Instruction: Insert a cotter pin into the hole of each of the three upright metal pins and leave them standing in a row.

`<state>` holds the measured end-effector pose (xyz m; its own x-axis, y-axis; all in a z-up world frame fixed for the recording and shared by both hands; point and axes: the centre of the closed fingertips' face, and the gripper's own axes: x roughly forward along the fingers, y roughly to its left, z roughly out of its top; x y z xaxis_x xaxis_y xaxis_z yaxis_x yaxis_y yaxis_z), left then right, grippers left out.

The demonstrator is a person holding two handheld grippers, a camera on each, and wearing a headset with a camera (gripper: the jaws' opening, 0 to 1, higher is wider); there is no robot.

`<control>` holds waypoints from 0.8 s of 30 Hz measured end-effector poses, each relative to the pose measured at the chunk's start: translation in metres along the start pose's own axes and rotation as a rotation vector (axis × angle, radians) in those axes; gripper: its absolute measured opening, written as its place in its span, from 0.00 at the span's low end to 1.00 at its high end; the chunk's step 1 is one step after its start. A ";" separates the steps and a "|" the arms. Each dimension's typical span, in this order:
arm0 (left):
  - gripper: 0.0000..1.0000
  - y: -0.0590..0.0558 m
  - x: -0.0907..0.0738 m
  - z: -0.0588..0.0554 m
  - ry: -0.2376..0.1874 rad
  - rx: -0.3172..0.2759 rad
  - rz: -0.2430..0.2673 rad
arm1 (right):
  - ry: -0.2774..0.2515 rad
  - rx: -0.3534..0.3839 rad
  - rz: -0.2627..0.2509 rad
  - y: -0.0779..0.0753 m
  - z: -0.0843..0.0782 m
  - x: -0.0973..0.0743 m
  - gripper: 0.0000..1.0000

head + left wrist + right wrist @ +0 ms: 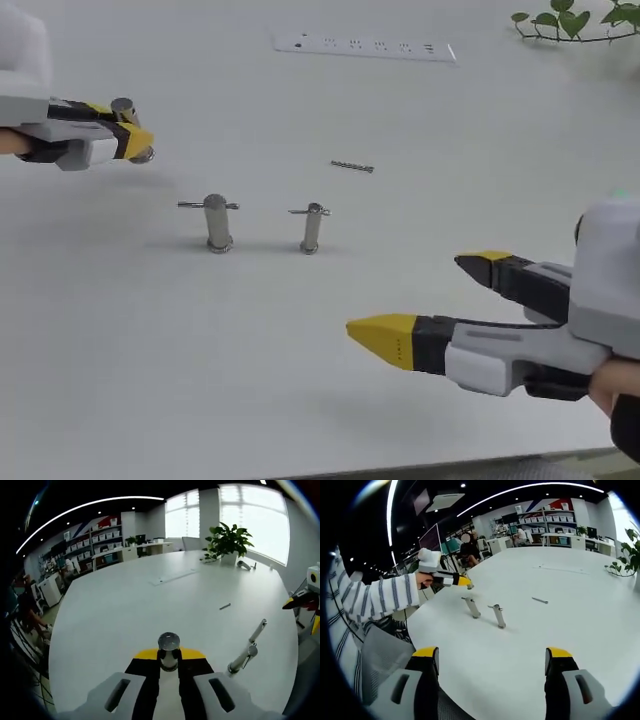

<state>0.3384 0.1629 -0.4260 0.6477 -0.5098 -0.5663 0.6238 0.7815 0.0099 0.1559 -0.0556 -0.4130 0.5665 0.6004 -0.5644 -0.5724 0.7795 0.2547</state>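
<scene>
Pins: two short cylindrical steel pins upright on the white tabletop [120, 350], side by side, apart, each on its flanged base. Nearer the left gripper, the thicker steel pin [215, 222], with a thin wire cotter pin [205, 205] crosswise through its top. Beside it the thinner steel pin [313, 229], likewise with a second cotter pin [308, 211] through the top.

At upper left in head view, the third steel pin [124, 108], clamped between the closed yellow-tipped jaws of the left gripper [135, 140]. Slightly tilted, round head above the jaws, base flange below. Base on the table or not: cannot tell. Same grip in left gripper view, pin dead centre, head toward the camera.

At lower right, near the table edge, the right gripper [405, 295]. Jaws wide apart, nothing between them, well clear of both standing pins.

Beyond the thinner pin, a loose cotter pin [352, 166], flat on the table, touching nothing.

Far side: flat white power strip [365, 46]. Far right corner: green plant sprig [575, 20]. In right gripper view, a striped sleeve [380, 600] behind the left gripper.
</scene>
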 end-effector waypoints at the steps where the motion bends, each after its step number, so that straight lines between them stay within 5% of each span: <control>1: 0.09 -0.010 -0.008 -0.002 0.000 -0.003 0.003 | -0.003 -0.005 0.006 0.001 0.001 0.000 0.86; 10: 0.09 -0.024 -0.035 -0.029 0.020 -0.029 0.003 | -0.019 -0.029 0.026 0.005 0.005 -0.002 0.86; 24: 0.09 -0.065 -0.071 -0.060 0.065 0.006 -0.014 | -0.037 -0.030 0.034 0.007 0.003 -0.004 0.86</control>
<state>0.2254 0.1695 -0.4358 0.6096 -0.4959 -0.6184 0.6349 0.7726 0.0064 0.1518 -0.0521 -0.4063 0.5675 0.6332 -0.5263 -0.6088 0.7531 0.2495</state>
